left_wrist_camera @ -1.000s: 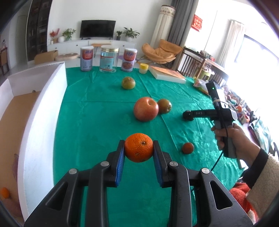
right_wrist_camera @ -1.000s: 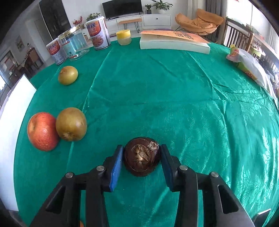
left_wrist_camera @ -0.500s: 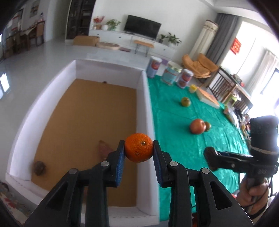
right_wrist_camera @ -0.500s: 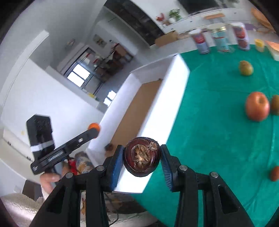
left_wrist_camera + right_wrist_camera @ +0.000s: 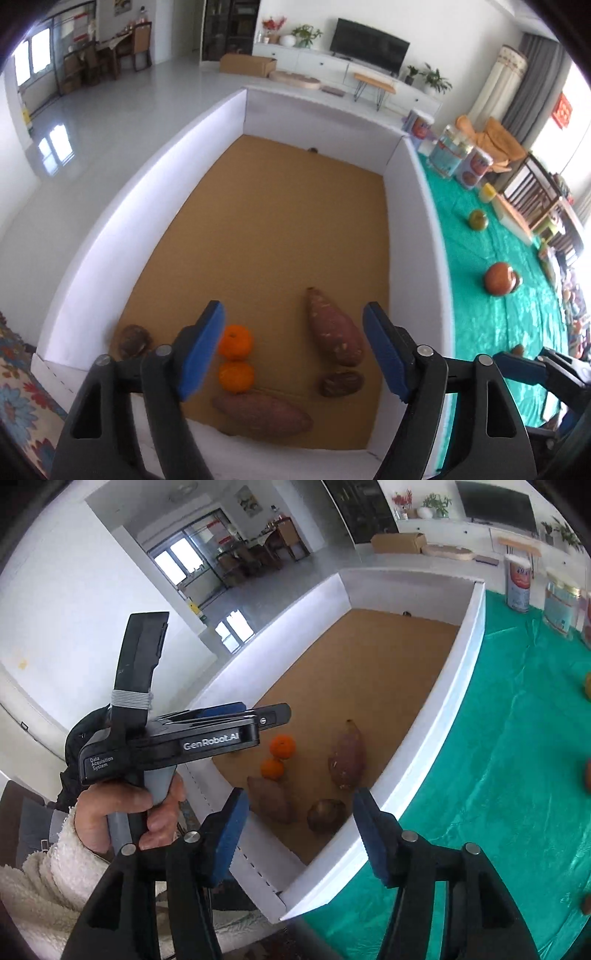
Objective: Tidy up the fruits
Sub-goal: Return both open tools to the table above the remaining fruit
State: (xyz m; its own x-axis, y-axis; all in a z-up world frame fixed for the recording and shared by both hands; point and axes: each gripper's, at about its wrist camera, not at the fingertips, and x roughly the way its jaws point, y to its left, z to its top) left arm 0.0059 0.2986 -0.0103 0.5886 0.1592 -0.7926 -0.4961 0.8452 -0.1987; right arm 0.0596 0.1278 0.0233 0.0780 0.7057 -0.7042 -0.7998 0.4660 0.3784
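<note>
My left gripper [image 5: 295, 350] hangs over the near end of a white-walled box [image 5: 417, 221] with a brown floor. Its jaws are opening and hold nothing. Below them lie two oranges [image 5: 234, 341], touching each other. My right gripper [image 5: 300, 830] hovers over the box's [image 5: 454, 686] near corner, its jaws also opening and empty. Under it a dark brown round fruit [image 5: 327, 816] rests on the floor. Two sweet potatoes [image 5: 334, 326] lie close by. In the right wrist view a hand [image 5: 122, 808] holds the left gripper [image 5: 266, 716] above the oranges [image 5: 282, 746].
Another brown fruit [image 5: 133, 339] sits in the box's near left corner. On the green tablecloth [image 5: 480, 325] to the right lie a red apple [image 5: 498, 278], a greenish pear [image 5: 477, 220] and a small fruit [image 5: 517, 349]. Cans [image 5: 448, 151] stand at the table's far end.
Both grippers swung from the table to the box and opened. The orange left the left jaws and the dark fruit left the right jaws; both now lie on the box floor.
</note>
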